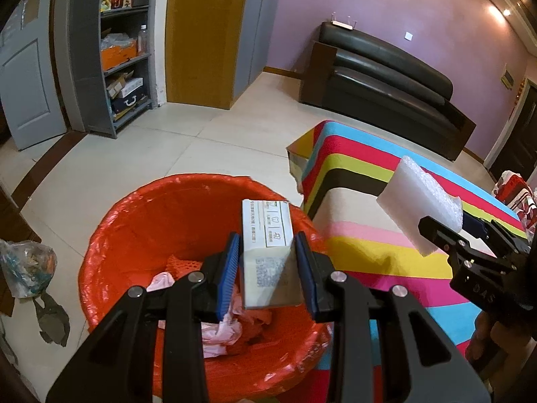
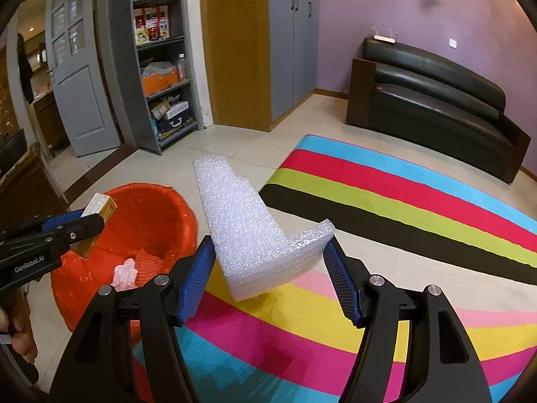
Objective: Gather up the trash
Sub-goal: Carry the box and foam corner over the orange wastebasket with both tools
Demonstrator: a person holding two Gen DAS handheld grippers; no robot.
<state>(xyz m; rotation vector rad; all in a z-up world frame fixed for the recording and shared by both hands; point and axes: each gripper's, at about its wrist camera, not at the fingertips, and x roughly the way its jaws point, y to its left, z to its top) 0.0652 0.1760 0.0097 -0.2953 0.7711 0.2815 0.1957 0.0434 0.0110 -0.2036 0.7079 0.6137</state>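
Left gripper (image 1: 267,268): blue pads clenched on a small white carton (image 1: 268,252), printed side up. The carton hangs over the mouth of the bin (image 1: 141,215), which is lined with a red bag and stands on the tiled floor at the edge of the striped rug (image 1: 369,174).

Right gripper (image 2: 271,270): jaws set wide, grasping an L-shaped piece of white packing foam (image 2: 241,231) by its bent lower end. The foam is held above the rug, beside the bin and not yet over it.

Bin contents: crumpled pink plastic (image 1: 221,329) and red netting (image 1: 181,263) at the bottom.

Other items: a knotted plastic bag (image 1: 27,265) of scraps on the floor left of the bin; a black sofa (image 2: 436,100) against the purple wall; grey shelves (image 2: 161,67) with boxes.

Step in hand, as judged: drop-off, with both pieces of trash carried and the carton first in line.

Next move calls for: releasing the left pads while the carton sits squarely over the opening, then bringing the foam across to the bin's mouth. The foam's long arm may catch the rim, so it looks best tipped in end first.
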